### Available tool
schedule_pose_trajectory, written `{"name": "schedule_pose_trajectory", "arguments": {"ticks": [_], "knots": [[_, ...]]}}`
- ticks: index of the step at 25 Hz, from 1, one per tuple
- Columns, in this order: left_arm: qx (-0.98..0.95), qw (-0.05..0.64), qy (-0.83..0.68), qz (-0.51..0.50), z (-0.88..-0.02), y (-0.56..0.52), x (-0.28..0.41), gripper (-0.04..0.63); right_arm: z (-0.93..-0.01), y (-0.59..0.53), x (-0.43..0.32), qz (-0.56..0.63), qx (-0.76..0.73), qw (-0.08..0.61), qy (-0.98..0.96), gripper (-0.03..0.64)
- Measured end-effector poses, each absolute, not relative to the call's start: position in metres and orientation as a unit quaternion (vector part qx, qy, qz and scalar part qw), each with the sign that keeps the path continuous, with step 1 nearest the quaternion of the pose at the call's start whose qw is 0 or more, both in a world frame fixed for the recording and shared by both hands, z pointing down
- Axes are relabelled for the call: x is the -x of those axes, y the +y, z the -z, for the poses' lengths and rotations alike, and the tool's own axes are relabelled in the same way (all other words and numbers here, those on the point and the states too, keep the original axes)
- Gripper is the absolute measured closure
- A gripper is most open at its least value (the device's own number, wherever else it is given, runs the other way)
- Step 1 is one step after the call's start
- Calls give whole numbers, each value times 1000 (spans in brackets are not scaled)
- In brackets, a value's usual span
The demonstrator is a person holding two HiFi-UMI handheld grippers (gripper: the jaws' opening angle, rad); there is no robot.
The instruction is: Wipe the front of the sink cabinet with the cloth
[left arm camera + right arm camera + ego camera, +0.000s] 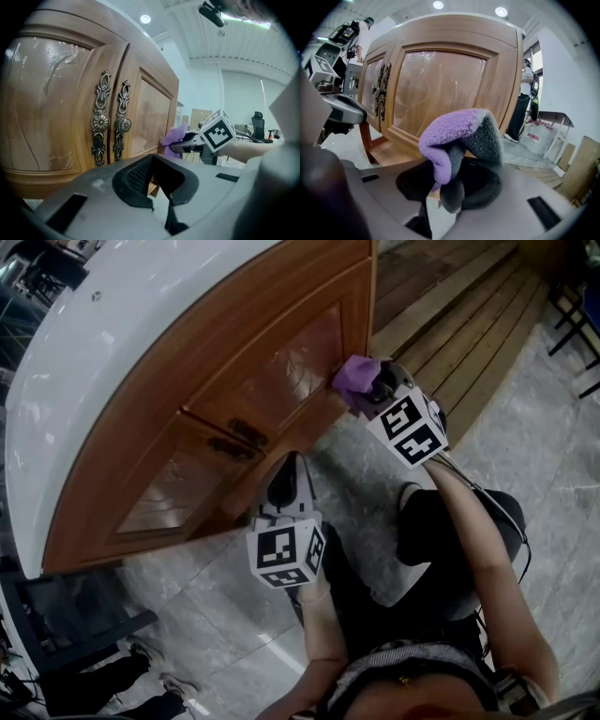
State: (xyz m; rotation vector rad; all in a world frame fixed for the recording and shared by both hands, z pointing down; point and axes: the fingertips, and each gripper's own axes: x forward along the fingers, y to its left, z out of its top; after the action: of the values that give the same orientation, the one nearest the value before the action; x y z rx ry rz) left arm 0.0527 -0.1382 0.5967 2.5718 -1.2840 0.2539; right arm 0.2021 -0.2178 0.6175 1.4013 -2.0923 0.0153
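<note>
**Cloth pressed to the cabinet's lower door edge**

Right gripper [372,393] has its fingers clamped on a fluffy cloth [457,133], purple on one face and grey on the other, which folds over and bulges out above the fingers. In the head view the cloth lies against the wooden cabinet [197,409], at the lower outer corner of the door on that gripper's side, away from the handles. The left gripper [289,468] is nearer the middle of the cabinet, just below the spot where the two doors meet and apart from the wood. Its fingers are drawn close together with nothing between them. From its own view, two ornate dark metal handles [111,118] stand side by side on the doors' meeting edges. A white top [84,362] caps the cabinet. Grey marble floor [525,446] runs along the cabinet's front, and wooden planks [441,306] lie off its end beyond the cloth.
</note>
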Motion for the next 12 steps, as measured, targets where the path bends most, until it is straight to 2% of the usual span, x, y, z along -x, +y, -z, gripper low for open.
{"name": "schedule_pose_trajectory", "arguments": {"ticks": [12], "knots": [[-875,126,-462,-80,-595,-137,-37,595,-596,-177,-126,23,-445,287,-848,431]]}}
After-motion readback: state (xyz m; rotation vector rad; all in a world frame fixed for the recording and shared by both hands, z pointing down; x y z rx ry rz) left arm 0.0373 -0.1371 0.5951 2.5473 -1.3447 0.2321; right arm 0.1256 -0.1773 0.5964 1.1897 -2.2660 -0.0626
